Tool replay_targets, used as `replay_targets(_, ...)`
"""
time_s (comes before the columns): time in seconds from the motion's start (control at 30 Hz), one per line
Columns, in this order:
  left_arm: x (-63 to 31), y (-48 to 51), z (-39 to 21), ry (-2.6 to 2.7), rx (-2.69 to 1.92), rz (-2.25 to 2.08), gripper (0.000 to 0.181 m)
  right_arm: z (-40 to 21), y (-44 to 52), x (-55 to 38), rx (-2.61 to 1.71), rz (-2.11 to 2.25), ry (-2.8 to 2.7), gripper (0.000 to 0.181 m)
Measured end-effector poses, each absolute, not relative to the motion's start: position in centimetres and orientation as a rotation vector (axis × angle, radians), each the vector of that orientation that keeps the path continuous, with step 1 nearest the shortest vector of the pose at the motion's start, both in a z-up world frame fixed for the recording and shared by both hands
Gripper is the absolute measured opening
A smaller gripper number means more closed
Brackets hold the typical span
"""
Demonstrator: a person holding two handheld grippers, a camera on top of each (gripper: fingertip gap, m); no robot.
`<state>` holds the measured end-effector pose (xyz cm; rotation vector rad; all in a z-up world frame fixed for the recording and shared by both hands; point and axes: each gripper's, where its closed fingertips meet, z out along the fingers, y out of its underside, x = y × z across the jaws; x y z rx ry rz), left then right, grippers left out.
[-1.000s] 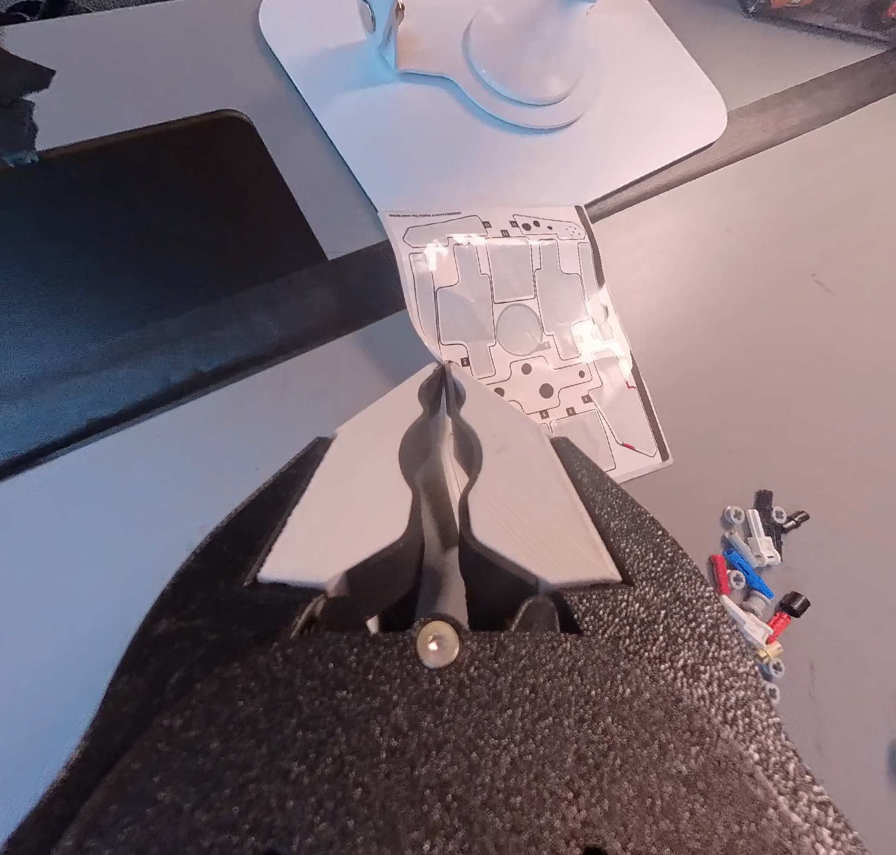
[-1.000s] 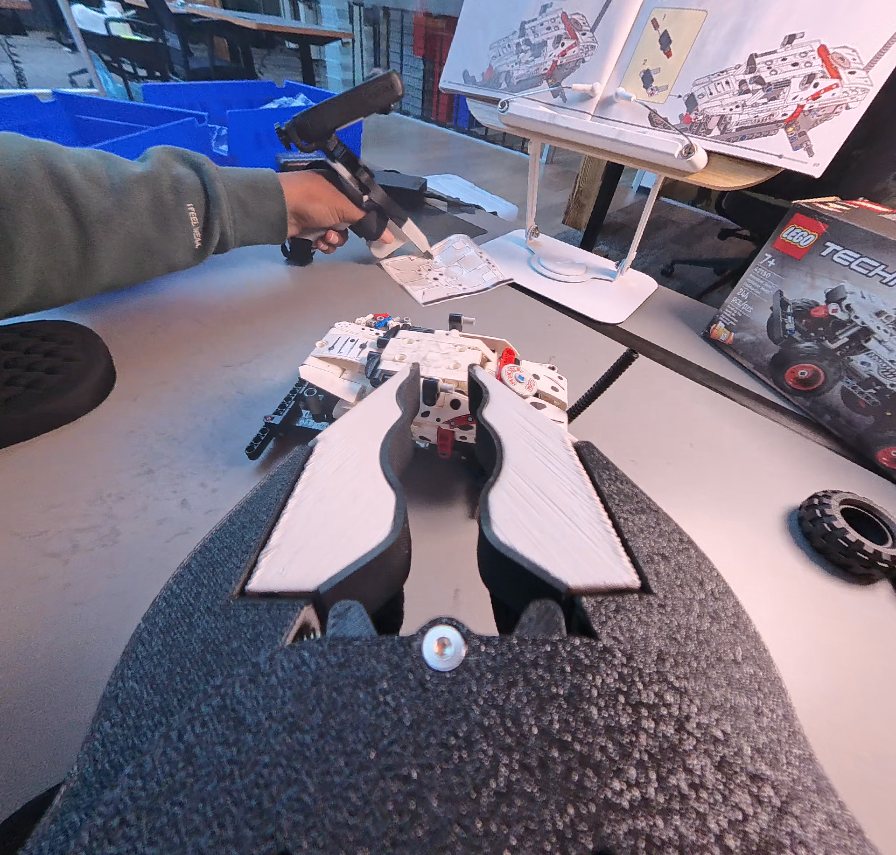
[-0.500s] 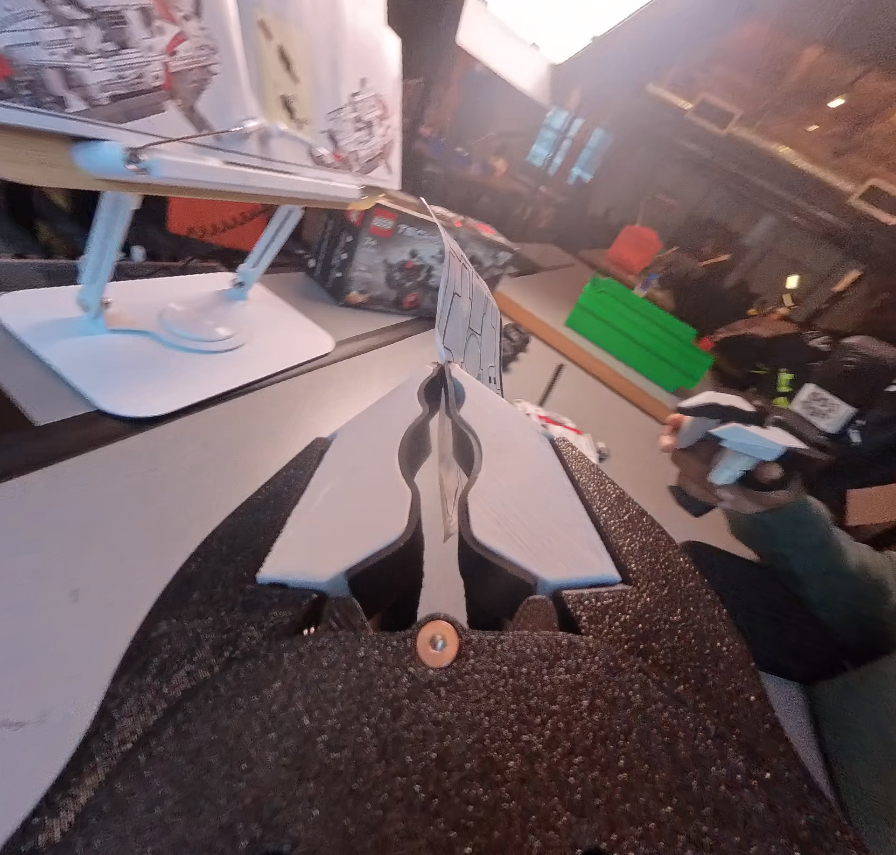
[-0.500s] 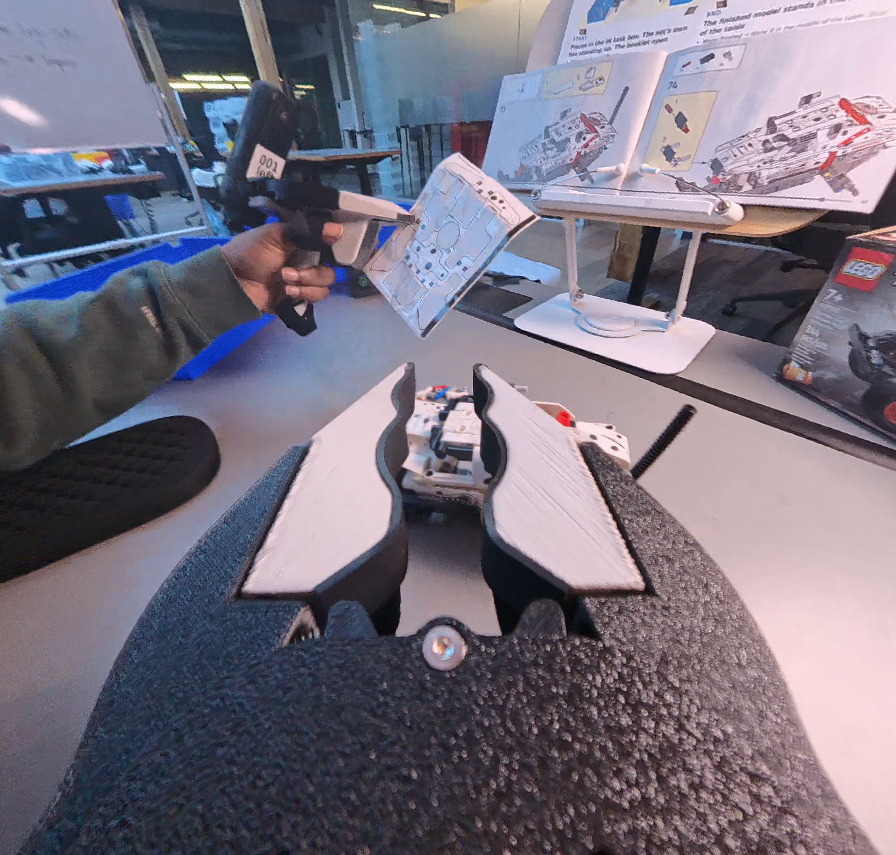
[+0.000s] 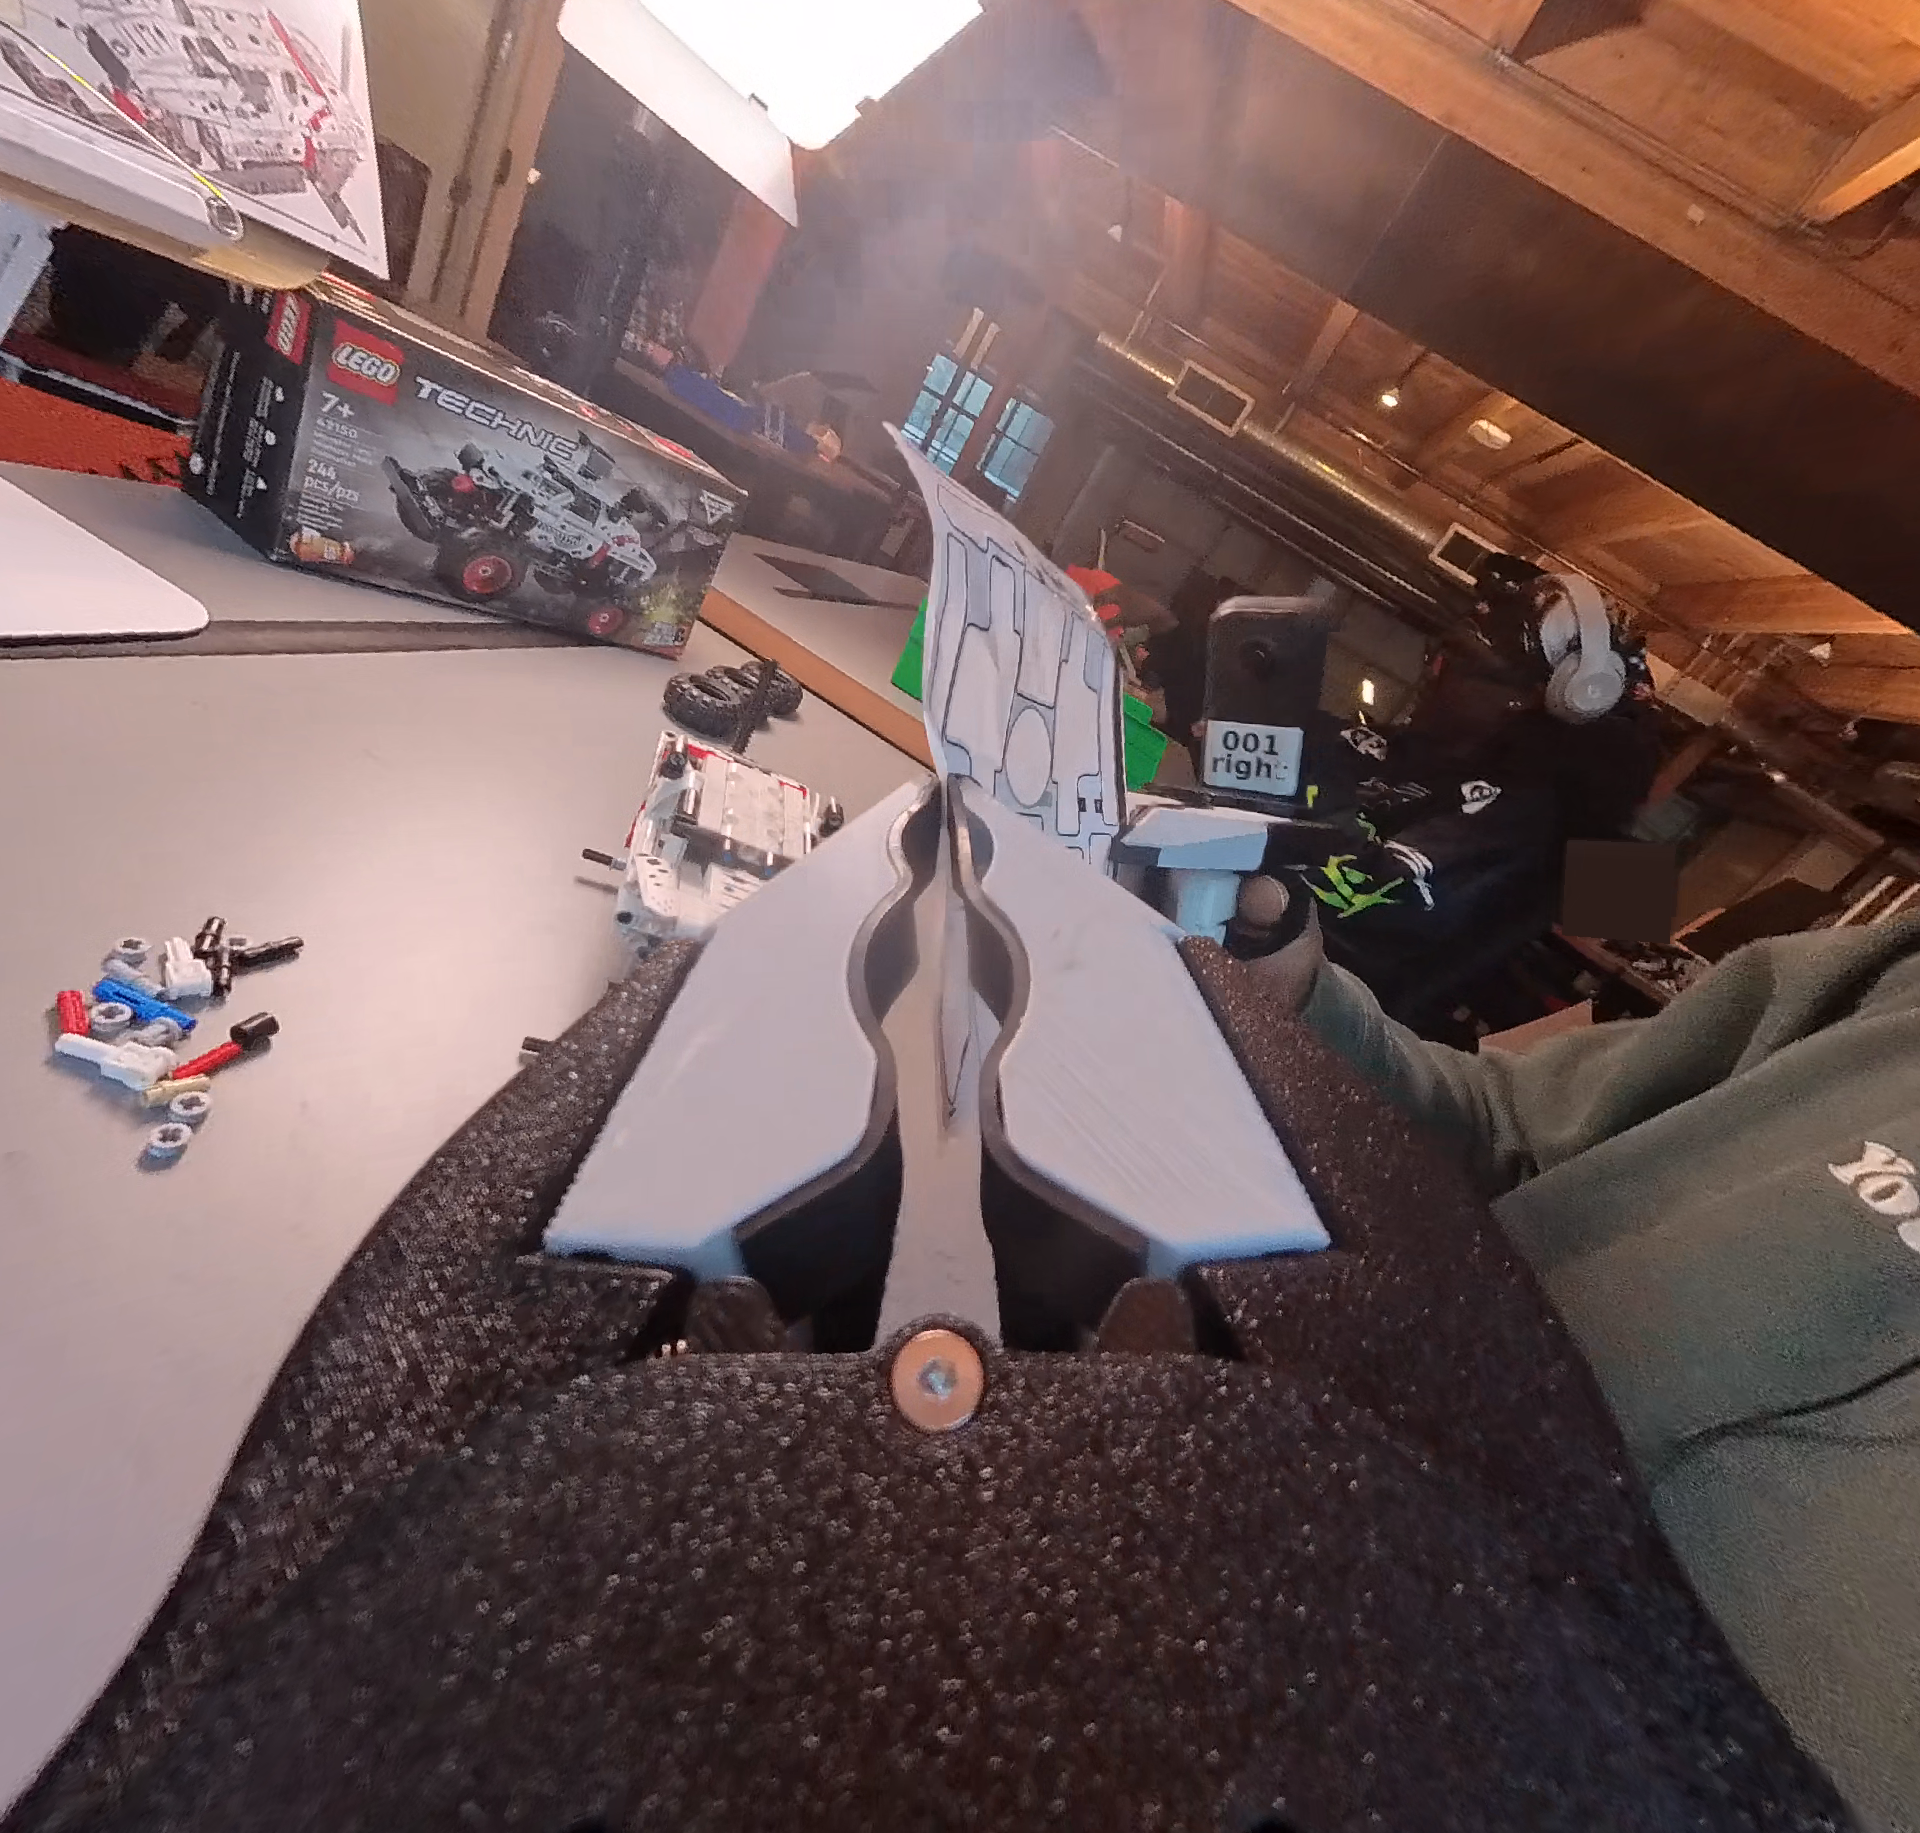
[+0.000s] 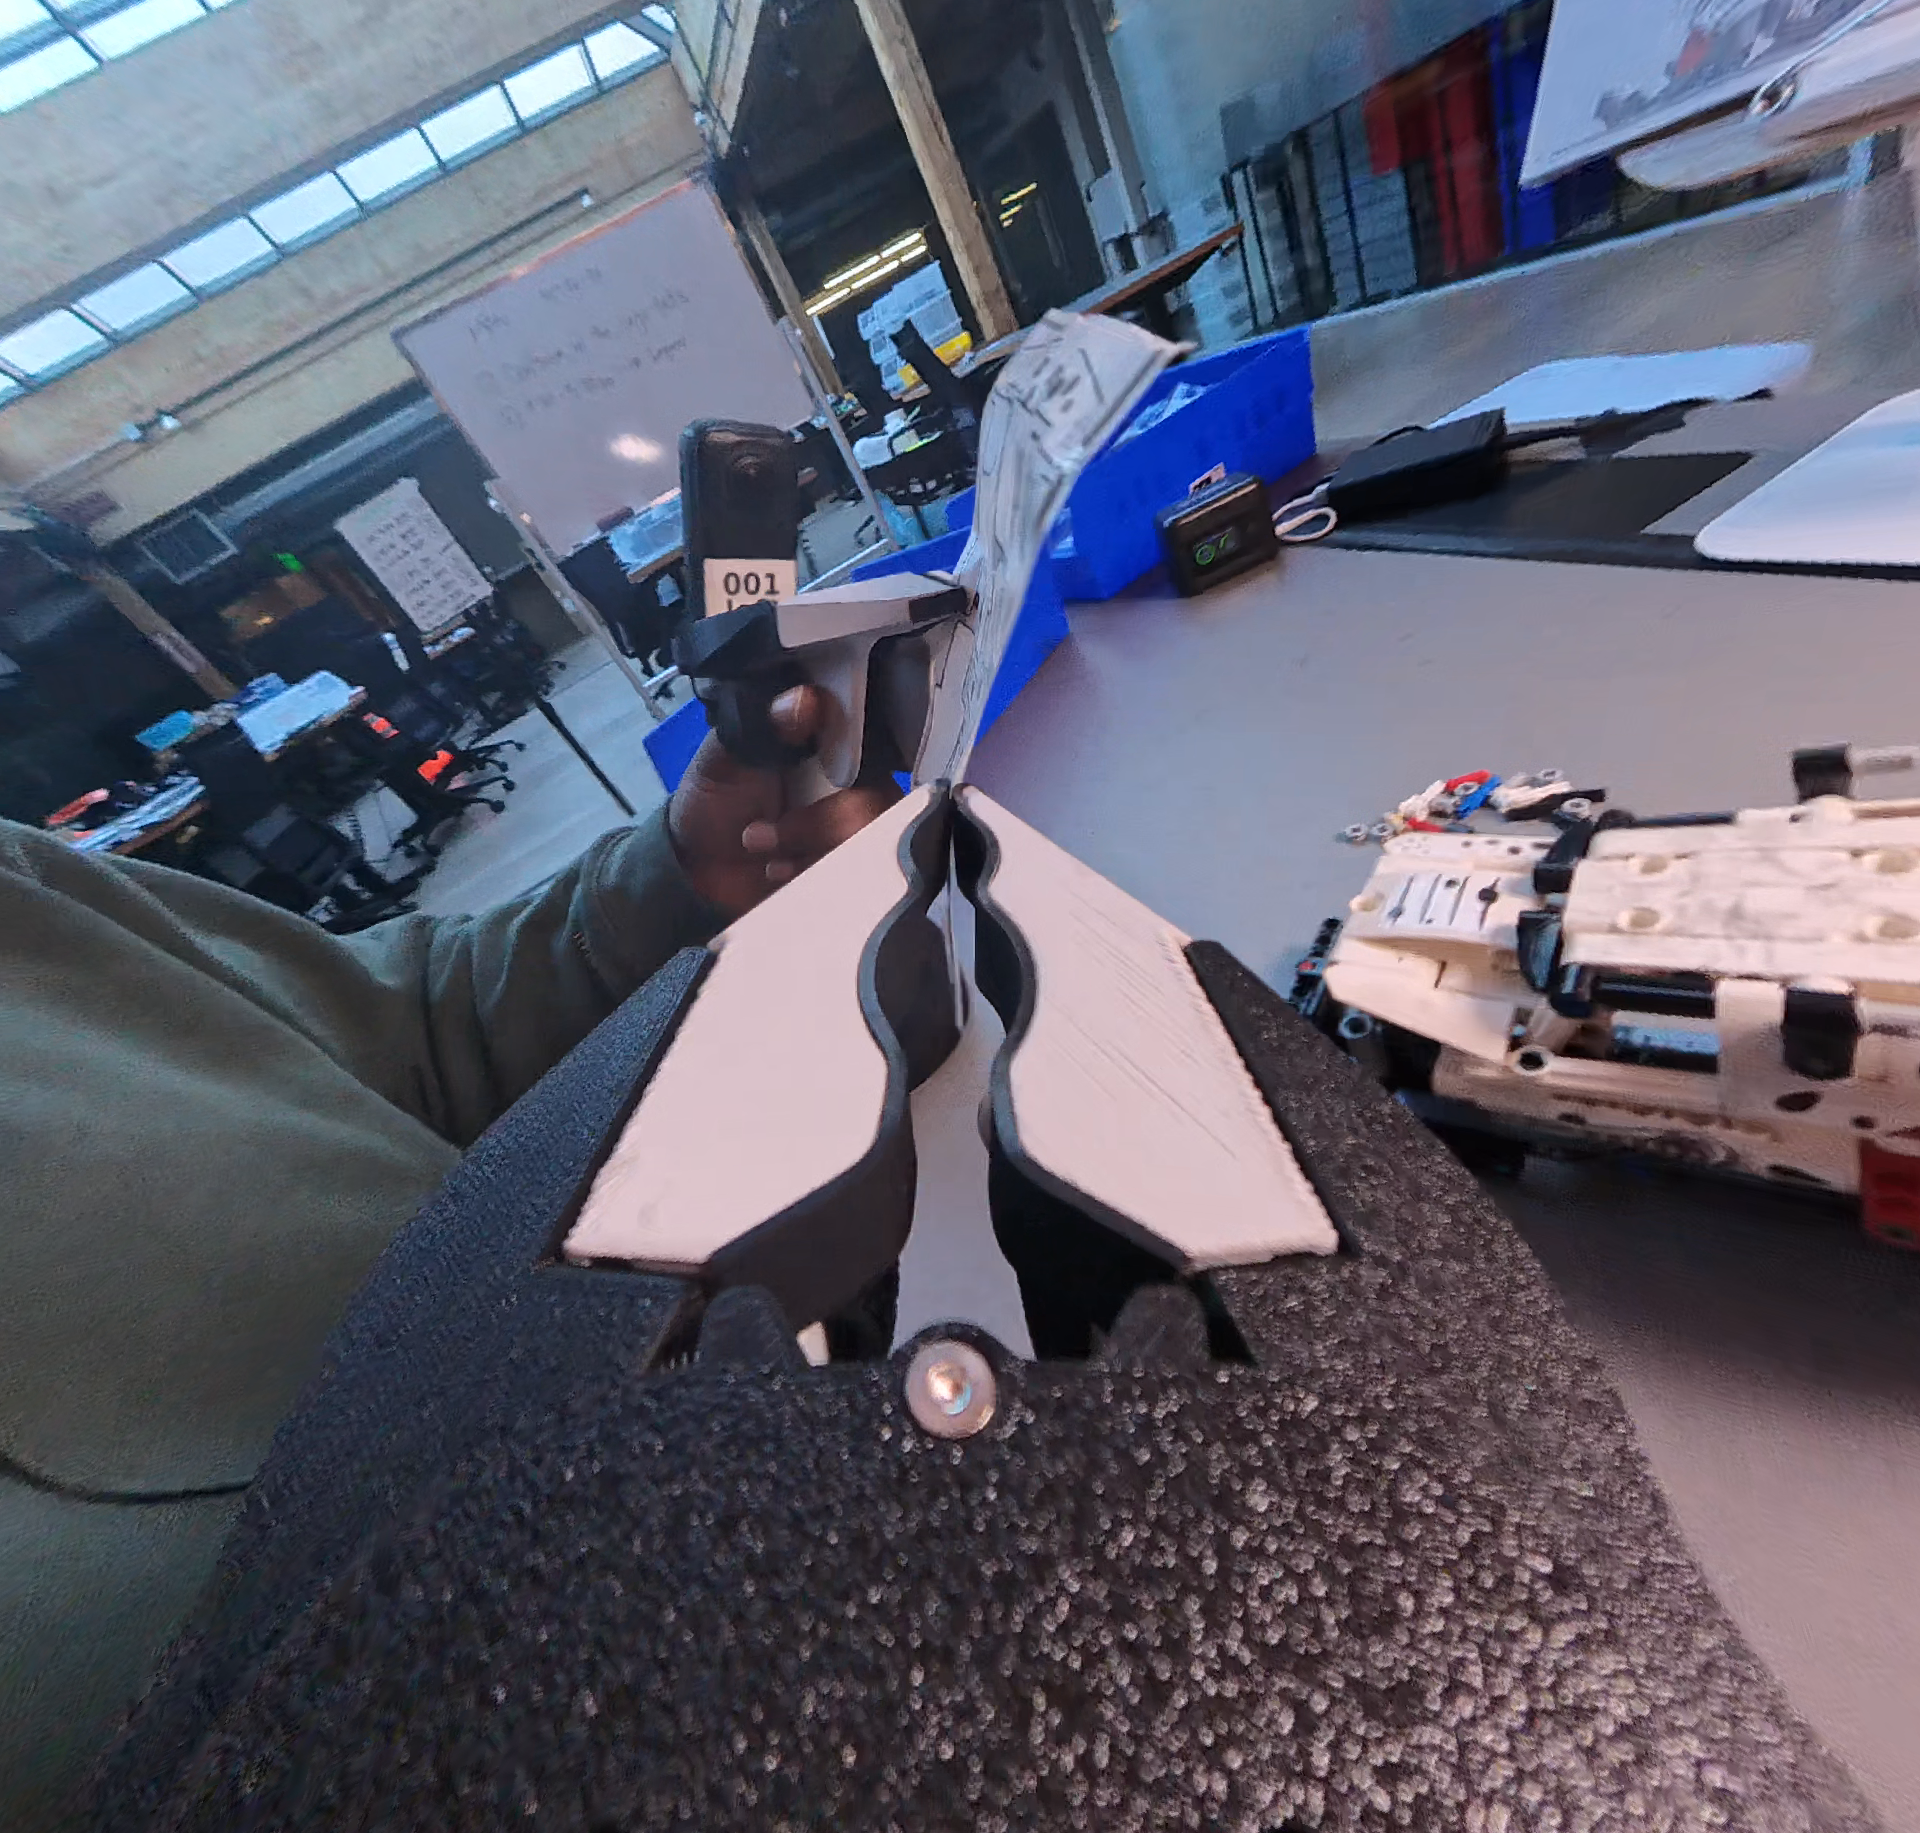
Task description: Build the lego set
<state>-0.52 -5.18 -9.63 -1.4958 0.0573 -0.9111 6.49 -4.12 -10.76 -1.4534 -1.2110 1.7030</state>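
A white sticker sheet (image 5: 1023, 682) with black outlines stands up in the air between both grippers. My left gripper (image 5: 948, 794) is shut on its lower edge. My right gripper (image 6: 951, 796) is shut on another edge of the same sheet (image 6: 1029, 495), and a thin strip of it shows between the fingers. Each gripper shows in the other's view, the right one in the left wrist view (image 5: 1143, 838) and the left one in the right wrist view (image 6: 940, 604). The white spotted lego truck model (image 6: 1662, 952) lies on the grey table, also in the left wrist view (image 5: 717, 827).
Small loose lego parts (image 5: 156, 1014) lie at the left of the table (image 5: 312, 796). The set's box (image 5: 457, 505), black tyres (image 5: 727, 692) and the instruction booklet on its stand (image 5: 177, 90) are farther back. Blue bins (image 6: 1195, 433) and a black device (image 6: 1216, 536) sit beyond. Left tips to right tips: about 8 centimetres.
My left gripper lifted the sticker sheet off the table and swung it toward the right gripper. My right gripper left the model, turned left and shut on the sheet.
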Motion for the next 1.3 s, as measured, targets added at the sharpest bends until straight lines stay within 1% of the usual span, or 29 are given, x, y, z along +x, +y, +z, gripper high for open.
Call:
replay_targets(0.03, -0.2, -5.7, -9.8, 0.087, -1.506, -0.924, 0.003, -10.9, -4.5, 6.9, -1.462, 1.745, -1.218, 0.000)
replay_targets(0.13, 0.9, -6.7, -10.6, 0.164, -1.572, -1.006, 0.041, -11.3, -5.5, 8.4, -1.466, 1.842, -1.263, 0.000)
replay_targets(0.17, 1.3, -7.0, -10.5, 0.182, -1.567, -1.052, 0.051, -11.3, -5.6, 8.7, -1.460, 1.853, -1.274, 0.000)
replay_targets(0.23, 2.1, -7.5, -10.0, 0.230, -1.552, -1.152, 0.063, -11.4, -6.3, 9.3, -1.459, 1.892, -1.321, 0.000)
replay_targets(0.3, 2.7, -7.2, -9.9, 0.270, -1.555, -1.182, 0.066, -11.6, -6.9, 9.6, -1.461, 1.917, -1.368, 0.000)
replay_targets(0.47, 3.8, -5.5, -10.2, 0.299, -1.562, -1.256, 0.061, -12.2, -9.3, 10.1, -1.400, 1.984, -1.519, 0.000)
replay_targets(0.57, 3.8, -5.2, -10.9, 0.275, -1.543, -1.379, 0.061, -12.4, -10.3, 10.6, -1.340, 2.012, -1.581, 0.000)
replay_targets(0.67, 5.1, -7.4, -10.4, 0.377, -1.488, -1.533, 0.035, -12.7, -10.1, 10.7, -1.340, 2.025, -1.574, 0.000)
replay_targets(0.73, 5.4, -7.6, -10.3, 0.400, -1.486, -1.473, 0.007, -13.3, -9.7, 10.7, -1.363, 2.023, -1.570, 0.000)
replay_targets(0.77, 5.3, -7.4, -10.2, 0.393, -1.486, -1.434, 0.000, -13.5, -9.3, 10.5, -1.380, 2.017, -1.565, 0.000)
replay_targets(0.9, 4.5, -6.6, -10.3, 0.330, -1.514, -1.321, 0.000, -15.0, -5.7, 9.0, -1.536, 1.844, -1.447, 0.000)
replay_targets(0.93, 4.2, -6.3, -10.6, 0.309, -1.528, -1.291, 0.000, -15.2, -4.2, 8.6, -1.551, 1.741, -1.403, 0.003)
replay_targets(0.97, 3.9, -6.0, -10.8, 0.286, -1.541, -1.263, 0.000, -14.8, -2.6, 8.4, -1.530, 1.613, -1.351, 0.013)
replay_targets(1.03, 3.1, -5.4, -11.5, 0.242, -1.585, -1.192, 0.000, -12.4, -0.6, 8.7, -1.363, 1.353, -1.306, 0.021)
replay_targets(1.1, 2.9, -5.2, -11.8, 0.238, -1.613, -1.152, 0.000, -9.7, -1.7, 8.9, -1.138, 1.141, -1.360, 0.023)
replay_targets(1.13, 3.1, -5.2, -11.9, 0.247, -1.626, -1.140, 0.000, -9.4, -2.5, 8.6, -1.068, 1.033, -1.417, 0.025)
replay_targets(1.23, 4.4, -5.7, -12.0, 0.324, -1.646, -1.112, 0.000, -10.8, -3.1, 6.5, -0.954, 0.745, -1.567, 0.033)
replay_targets(1.3, 5.1, -6.0, -12.1, 0.379, -1.657, -1.075, 0.000, -12.3, -3.4, 5.4, -0.940, 0.732, -1.648, 0.036)
